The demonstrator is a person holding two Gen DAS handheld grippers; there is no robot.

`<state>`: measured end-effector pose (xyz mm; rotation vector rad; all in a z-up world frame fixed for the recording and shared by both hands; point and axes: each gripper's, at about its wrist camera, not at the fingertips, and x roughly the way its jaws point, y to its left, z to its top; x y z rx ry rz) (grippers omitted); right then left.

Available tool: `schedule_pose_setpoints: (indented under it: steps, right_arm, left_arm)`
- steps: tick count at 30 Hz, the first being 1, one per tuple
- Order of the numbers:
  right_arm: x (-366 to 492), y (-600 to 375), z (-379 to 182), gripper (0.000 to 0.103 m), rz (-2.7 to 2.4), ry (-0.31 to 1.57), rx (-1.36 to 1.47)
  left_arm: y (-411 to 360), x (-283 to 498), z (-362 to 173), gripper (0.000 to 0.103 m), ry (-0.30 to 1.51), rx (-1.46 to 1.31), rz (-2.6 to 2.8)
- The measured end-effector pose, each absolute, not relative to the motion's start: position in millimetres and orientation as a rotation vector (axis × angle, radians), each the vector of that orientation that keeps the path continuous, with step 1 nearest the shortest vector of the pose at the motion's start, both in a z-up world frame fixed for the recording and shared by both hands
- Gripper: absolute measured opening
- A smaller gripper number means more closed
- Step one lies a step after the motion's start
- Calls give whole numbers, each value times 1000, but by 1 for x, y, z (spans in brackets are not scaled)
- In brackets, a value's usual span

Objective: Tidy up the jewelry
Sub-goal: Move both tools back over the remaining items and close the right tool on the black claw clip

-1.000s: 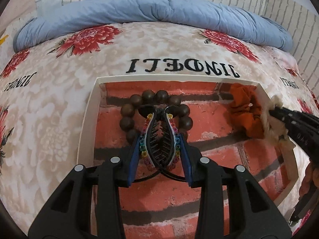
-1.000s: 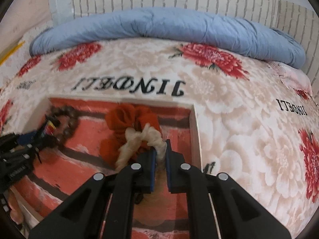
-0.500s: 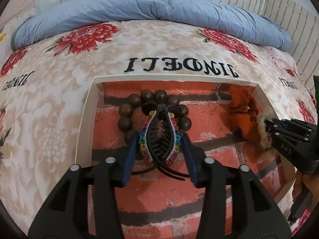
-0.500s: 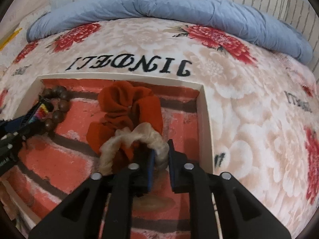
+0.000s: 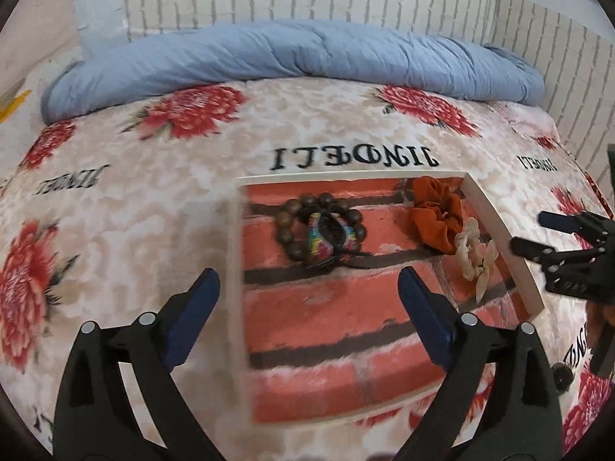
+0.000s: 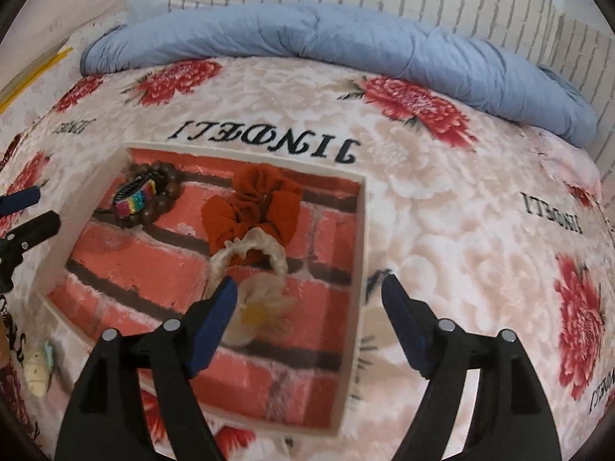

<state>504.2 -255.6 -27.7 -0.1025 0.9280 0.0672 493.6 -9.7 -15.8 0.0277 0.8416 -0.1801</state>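
Only the right view shows the cream scrunchie's (image 6: 250, 265) flower; the left view shows it edge-on. In the tray (image 5: 499, 238) on the bed (image 5: 153, 192): one bead bracelet (image 5: 286, 230), one hair clip (image 5: 326, 232), two scrunchies. Both grippers, left (image 5: 307, 288) and right (image 6: 307, 299), have just opened their fingers, apart and empty, tilted downward.

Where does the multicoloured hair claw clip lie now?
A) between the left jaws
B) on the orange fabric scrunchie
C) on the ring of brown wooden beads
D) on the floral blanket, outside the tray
C: the multicoloured hair claw clip rests across the ring of brown wooden beads inside the brick-patterned tray.
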Motion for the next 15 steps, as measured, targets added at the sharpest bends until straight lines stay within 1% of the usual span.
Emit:
schedule_pose_setpoints:
  steps: [4,9,15]
  right_arm:
    - [481,-266,-8,77,33,882,-94]
    - [446,-275,4,78,20,830,-58]
    - [404,-274,3,78,26,804,-26]
  left_arm:
    - [16,468,2,98,811,-5,-145]
    - [36,436,10,98,808,-21,-118]
    - [45,401,9,98,805,-9,-100]
